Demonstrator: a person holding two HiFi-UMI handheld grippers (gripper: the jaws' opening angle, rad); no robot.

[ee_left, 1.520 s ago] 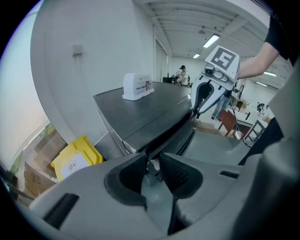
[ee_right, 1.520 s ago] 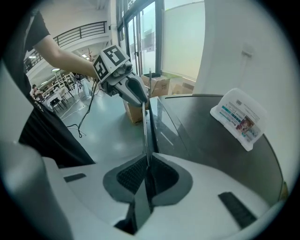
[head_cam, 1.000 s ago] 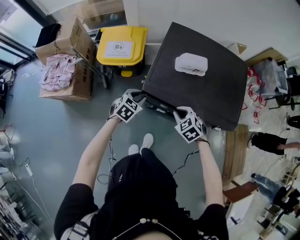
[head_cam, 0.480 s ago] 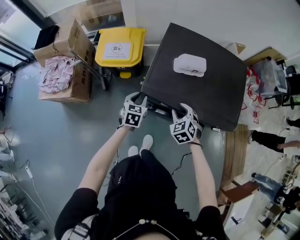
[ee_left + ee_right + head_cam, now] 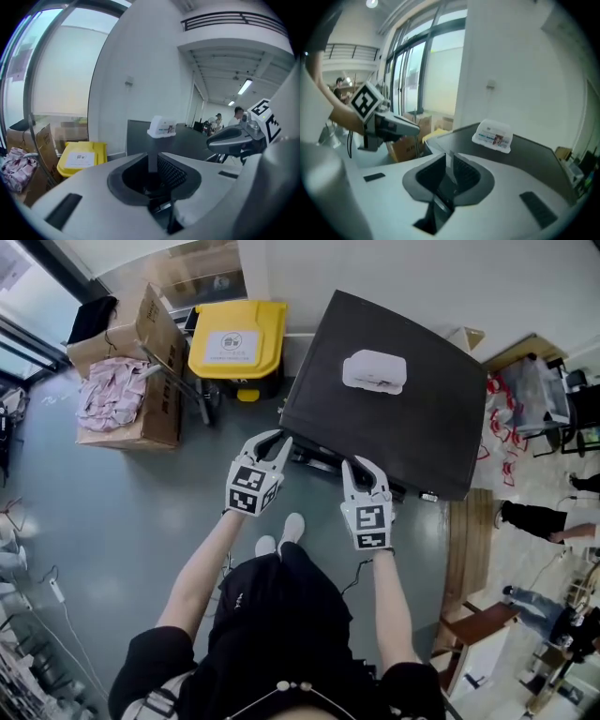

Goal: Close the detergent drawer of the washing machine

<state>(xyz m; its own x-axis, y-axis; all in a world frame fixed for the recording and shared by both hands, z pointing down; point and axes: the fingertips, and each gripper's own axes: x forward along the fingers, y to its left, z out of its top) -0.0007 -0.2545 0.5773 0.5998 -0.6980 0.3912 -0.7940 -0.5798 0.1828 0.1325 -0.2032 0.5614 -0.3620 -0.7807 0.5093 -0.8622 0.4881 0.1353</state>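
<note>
Grey jaws of the left gripper (image 5: 152, 160) stand narrow, a thin slit between the pads with nothing in it. They have just been closing. Same for the right gripper (image 5: 449, 162): narrow slit, empty, jaws just been closing too. We hold nothing in either.

Both grippers sit side by side at the near edge of the washing machine (image 5: 412, 418), left one by its near-left corner, right one further right, tips about level with the dark top. We cannot pick out the detergent drawer for sure. We judge it lies in the front strip (image 5: 317, 459) between the two grippers, and we cannot tell if it is out or in.

Risks from here:
- The tips look high, so a push could land on the lid edge instead of the drawer face, and the drawer would not go in.
- Narrow tips on a smooth face could slide off to one side.
- Pushing at one end only could skew the drawer and jam it part way.
- The grippers are near each other, so a sideways correction could knock one against the other.
- A slip over the top would run toward the white tissue pack (image 5: 375, 371), though that is well apart, far on the lid.

The yellow bin (image 5: 236, 338), far left, is out of the way.
</note>
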